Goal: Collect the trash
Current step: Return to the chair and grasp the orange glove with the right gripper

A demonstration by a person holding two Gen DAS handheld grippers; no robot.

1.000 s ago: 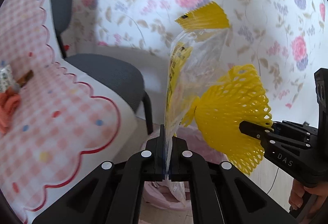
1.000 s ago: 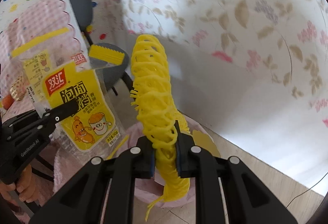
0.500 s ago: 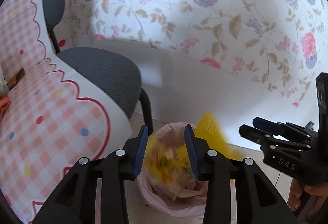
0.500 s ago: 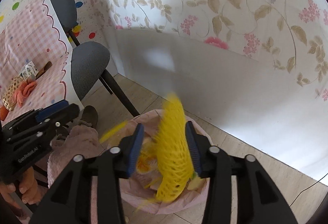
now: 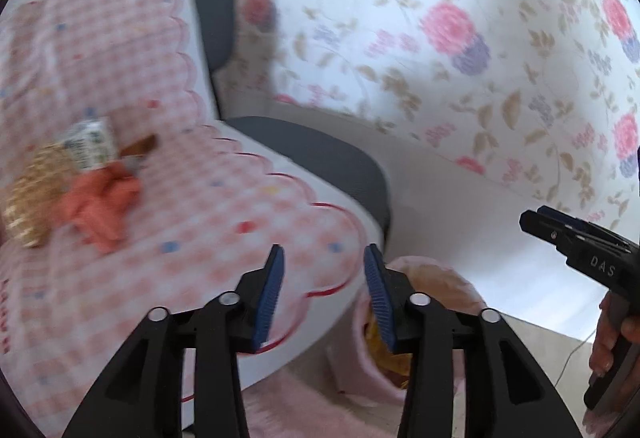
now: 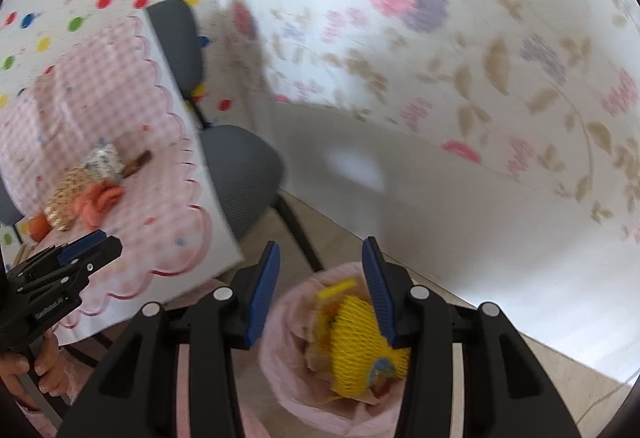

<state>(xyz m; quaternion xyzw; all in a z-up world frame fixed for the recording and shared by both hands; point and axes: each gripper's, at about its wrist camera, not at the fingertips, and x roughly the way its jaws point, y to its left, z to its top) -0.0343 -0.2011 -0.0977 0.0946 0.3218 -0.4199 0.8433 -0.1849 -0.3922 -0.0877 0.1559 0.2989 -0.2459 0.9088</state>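
Trash still to be collected lies in a small heap on the table (image 5: 224, 222) with the pink checked cloth: an orange crumpled piece (image 5: 100, 203), a golden woven-looking wrapper (image 5: 34, 193), a small printed packet (image 5: 90, 143) and a thin brown strip (image 5: 140, 146) beyond it. From our left gripper (image 5: 322, 288) the heap sits up and to the left, well apart from the jaws; they are opening, with nothing between the blue pads. Our right gripper (image 6: 318, 288) hangs over the pink-lined bin (image 6: 288, 374) on the floor, jaws parted and empty. The yellow foam net (image 6: 356, 342) lies inside the bin below them, with other wrappers around it.

We judge the left hand to be the nearer one: in the right wrist view it lies between that camera and the heap, while the right would have to cross over it. The brown strip's long axis runs slantwise toward the table's far edge, so jaws coming from our side would meet it roughly crosswise.

Both views are smeared by motion, so we cannot read the packet's print, nor tell whether the pieces overlap or only touch. A further orange item (image 6: 38, 228) at the table's near left shows only in the right view. The left gripper's own fingers hide most of the bin in its view.
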